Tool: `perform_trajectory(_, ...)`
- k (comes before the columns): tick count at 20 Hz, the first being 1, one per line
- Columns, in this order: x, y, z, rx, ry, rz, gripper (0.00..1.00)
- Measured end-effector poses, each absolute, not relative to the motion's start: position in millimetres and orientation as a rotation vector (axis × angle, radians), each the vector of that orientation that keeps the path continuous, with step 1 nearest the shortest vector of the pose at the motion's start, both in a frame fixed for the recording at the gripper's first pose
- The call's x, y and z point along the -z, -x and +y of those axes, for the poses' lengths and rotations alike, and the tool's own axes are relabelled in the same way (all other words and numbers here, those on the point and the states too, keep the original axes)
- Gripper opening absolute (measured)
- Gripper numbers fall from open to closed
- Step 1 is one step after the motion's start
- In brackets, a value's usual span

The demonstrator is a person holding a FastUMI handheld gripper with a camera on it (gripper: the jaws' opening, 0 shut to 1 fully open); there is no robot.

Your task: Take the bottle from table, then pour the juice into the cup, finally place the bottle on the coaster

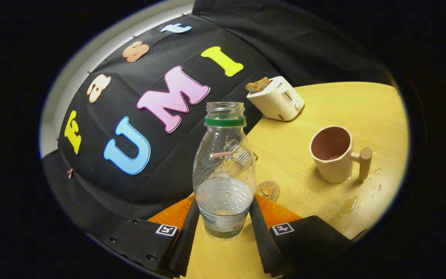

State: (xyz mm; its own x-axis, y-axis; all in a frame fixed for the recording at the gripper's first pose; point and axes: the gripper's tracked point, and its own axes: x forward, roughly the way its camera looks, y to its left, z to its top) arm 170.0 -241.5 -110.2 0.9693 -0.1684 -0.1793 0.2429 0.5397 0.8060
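- While your jaws (225, 217) clamp the bottle (224, 170) low on its body, both fingers pressing its sides, you look to be carrying it toward the pour.
- Next, judge the tilt: bring the open neck over the cup (333, 154), beyond and to the right.
- The bottle is clear, uncapped, green-ringed, with little liquid left.
- The coaster (268, 190) lies just behind it on the surface (296, 170).

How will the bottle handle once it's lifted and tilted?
Likely light: the bottle is clear plastic, only its lower part filled. Probably squeezable, so the fingers pressing its sides may dent it. With no cap on, liquid may slosh out early. Water drops on the table hint at slippery surfaces.
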Motion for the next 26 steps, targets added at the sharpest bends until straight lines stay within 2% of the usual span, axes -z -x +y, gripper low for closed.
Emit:
perform_trajectory(10,160.2,-189.6,-276.3,0.300,-1.243,0.179,0.72)
perform_trajectory(26,161.5,-205.0,-291.6,0.330,-1.692,0.186,0.72)
